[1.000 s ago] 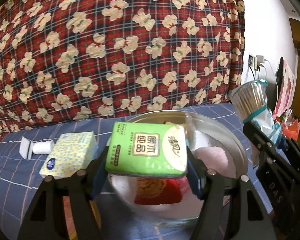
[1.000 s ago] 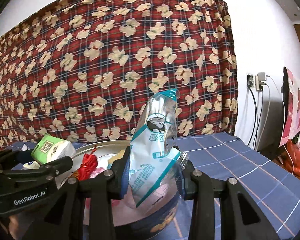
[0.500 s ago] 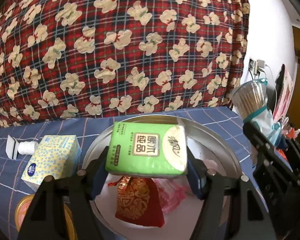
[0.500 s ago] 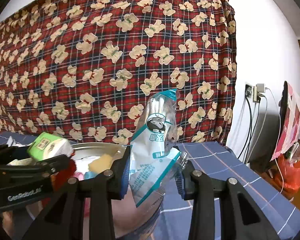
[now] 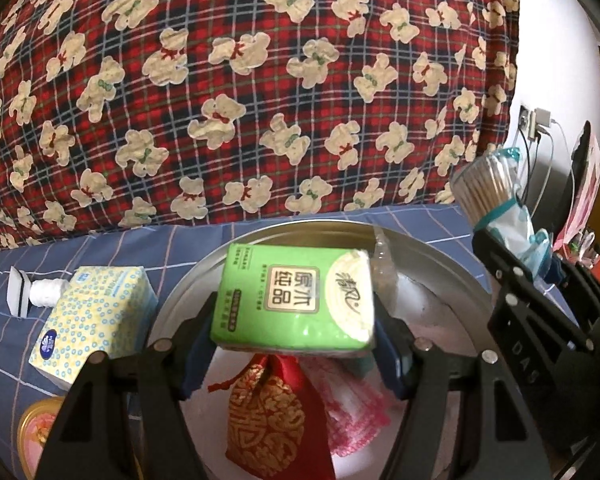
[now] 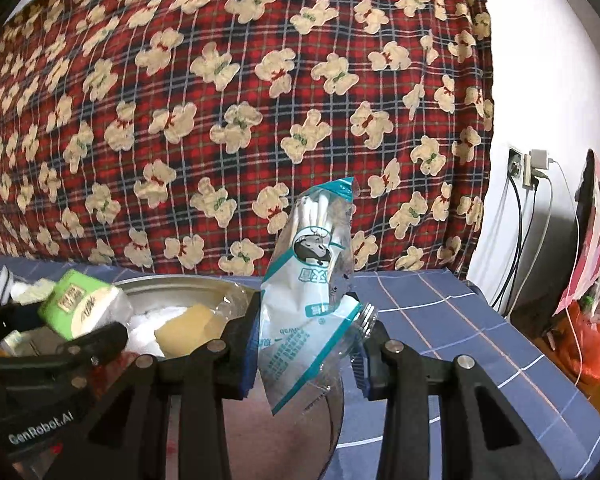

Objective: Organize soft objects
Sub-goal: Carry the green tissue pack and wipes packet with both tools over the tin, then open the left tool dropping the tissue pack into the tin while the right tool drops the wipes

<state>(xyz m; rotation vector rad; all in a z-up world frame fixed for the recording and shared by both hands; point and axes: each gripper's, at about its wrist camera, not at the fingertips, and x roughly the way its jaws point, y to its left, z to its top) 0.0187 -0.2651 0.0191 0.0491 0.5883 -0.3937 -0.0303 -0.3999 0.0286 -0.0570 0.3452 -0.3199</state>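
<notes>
Fingers, left [image 5: 294, 350]: your pads pinch the green tissue pack [image 5: 296, 300] over the metal bowl [image 5: 440, 256].
Fingers, right [image 6: 306, 354]: you grip the cotton swab bag [image 6: 312, 280] upright at the bowl's rim.
Surface: yellow tissue box [image 5: 94, 316] just beside the bowl.

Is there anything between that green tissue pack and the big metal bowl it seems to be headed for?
Nothing visible blocks it. The left hand-held gripper holds the green tissue pack right over the open metal bowl. Below lie only a red pouch and a pink checked cloth, already inside the bowl.
</notes>
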